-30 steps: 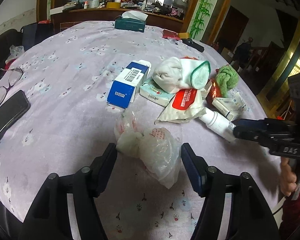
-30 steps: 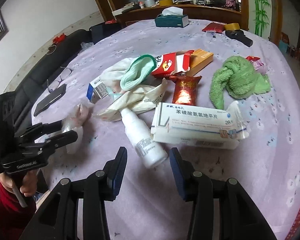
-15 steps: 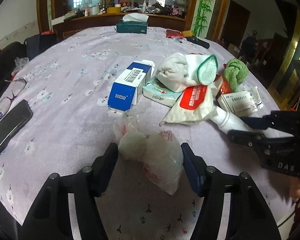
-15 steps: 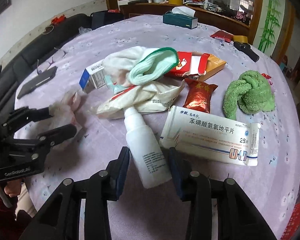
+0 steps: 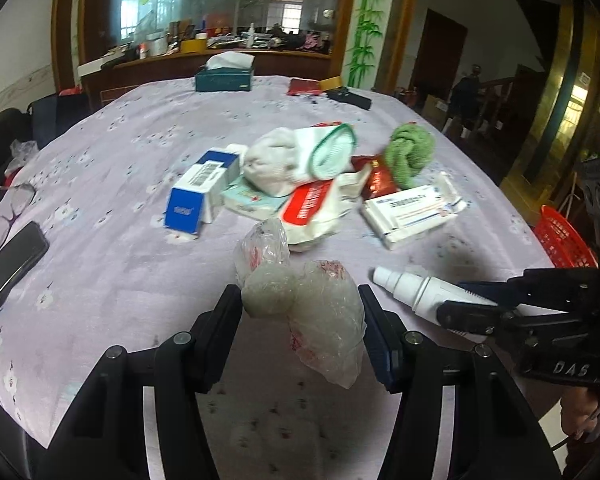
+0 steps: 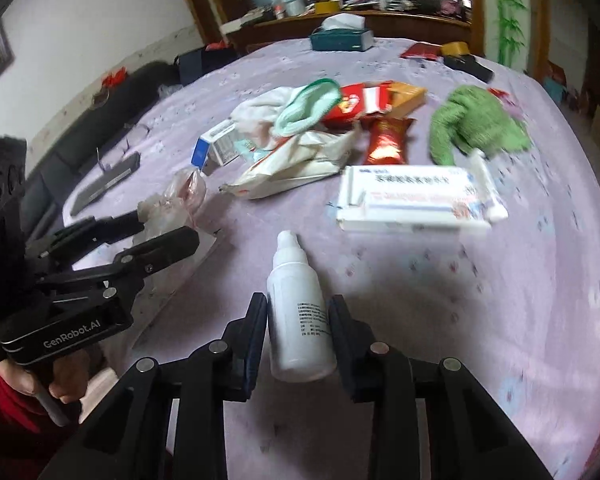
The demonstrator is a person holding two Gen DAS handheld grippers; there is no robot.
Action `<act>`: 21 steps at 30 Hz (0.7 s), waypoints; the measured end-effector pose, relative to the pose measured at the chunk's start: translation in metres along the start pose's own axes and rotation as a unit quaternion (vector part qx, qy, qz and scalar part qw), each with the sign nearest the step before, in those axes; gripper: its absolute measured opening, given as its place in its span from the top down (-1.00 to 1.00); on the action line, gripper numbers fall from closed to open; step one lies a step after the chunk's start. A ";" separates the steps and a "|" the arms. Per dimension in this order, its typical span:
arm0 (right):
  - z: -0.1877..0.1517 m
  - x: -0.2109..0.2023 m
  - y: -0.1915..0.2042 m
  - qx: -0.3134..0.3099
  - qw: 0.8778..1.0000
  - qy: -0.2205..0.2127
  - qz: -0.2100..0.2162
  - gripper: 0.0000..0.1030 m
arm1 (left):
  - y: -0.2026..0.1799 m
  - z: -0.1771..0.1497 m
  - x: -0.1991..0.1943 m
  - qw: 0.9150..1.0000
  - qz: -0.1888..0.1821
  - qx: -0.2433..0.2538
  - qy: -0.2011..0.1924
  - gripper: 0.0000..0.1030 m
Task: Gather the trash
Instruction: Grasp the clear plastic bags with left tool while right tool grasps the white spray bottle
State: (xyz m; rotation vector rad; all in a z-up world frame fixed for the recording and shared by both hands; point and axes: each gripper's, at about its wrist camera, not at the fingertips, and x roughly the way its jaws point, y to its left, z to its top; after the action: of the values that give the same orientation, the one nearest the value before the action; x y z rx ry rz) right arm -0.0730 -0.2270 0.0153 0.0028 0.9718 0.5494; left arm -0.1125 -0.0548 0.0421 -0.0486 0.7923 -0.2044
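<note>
- Lilac floral cloth covers the surface, littered w/ packaging, boxes and rags.
- Left tongs straddle a crumpled clear plastic bag; jaws have just been closing, pads look pressed on the bag's sides, so clamped on it.
- Right tongs sit either side of a white spray bottle; jaws have just been closing too, pads at the bottle's body, apparently gripping it.
- Key relation: bottle's long axis runs straight along the right tongs' line, nozzle pointing away toward the pile, base toward the hand. Jaws cross its narrow width, a sound hold for a lift, in my judgement.
- Each hand is nearest its own item; bag lies left of bottle, well apart from it.
- Left wrist view alone shows a red basket off the surface's right edge, prob. the trash drop, plus glasses and a phone.
- Right wrist view alone shows the person's fingers on the left handle, and the bottle's label.
- Still on the surface: pill box, green rag, red snack packet.
</note>
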 end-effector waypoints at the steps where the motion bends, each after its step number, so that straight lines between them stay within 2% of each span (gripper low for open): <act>1: -0.002 -0.005 -0.004 0.012 1.000 -0.007 0.003 0.34 | -0.003 0.001 0.000 1.000 -0.003 0.003 -0.001 -0.10; 4: -0.009 -0.022 -0.019 0.047 0.998 -0.028 0.007 0.36 | -0.017 0.002 0.000 1.000 -0.012 0.015 -0.002 -0.10; 10: -0.015 -0.046 -0.038 0.079 0.995 -0.052 -0.005 0.37 | -0.041 0.005 0.005 0.999 -0.025 0.035 -0.002 -0.10; 13: -0.019 -0.044 -0.037 0.067 0.997 -0.042 -0.019 0.37 | -0.047 0.005 0.007 0.999 -0.024 0.043 0.001 -0.10; 17: -0.028 -0.031 -0.030 0.037 0.999 -0.006 -0.031 0.37 | -0.046 0.005 0.008 0.999 -0.022 0.041 0.003 -0.10; 21: -0.034 -0.020 -0.029 0.033 0.999 0.018 -0.029 0.35 | -0.045 0.006 0.008 0.999 -0.021 0.041 0.004 -0.10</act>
State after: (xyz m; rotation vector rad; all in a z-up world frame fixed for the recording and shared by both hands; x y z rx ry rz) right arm -0.0955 -0.2692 0.0043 0.0235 1.0227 0.4647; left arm -0.1106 -0.1002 0.0460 0.0119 0.7913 -0.2773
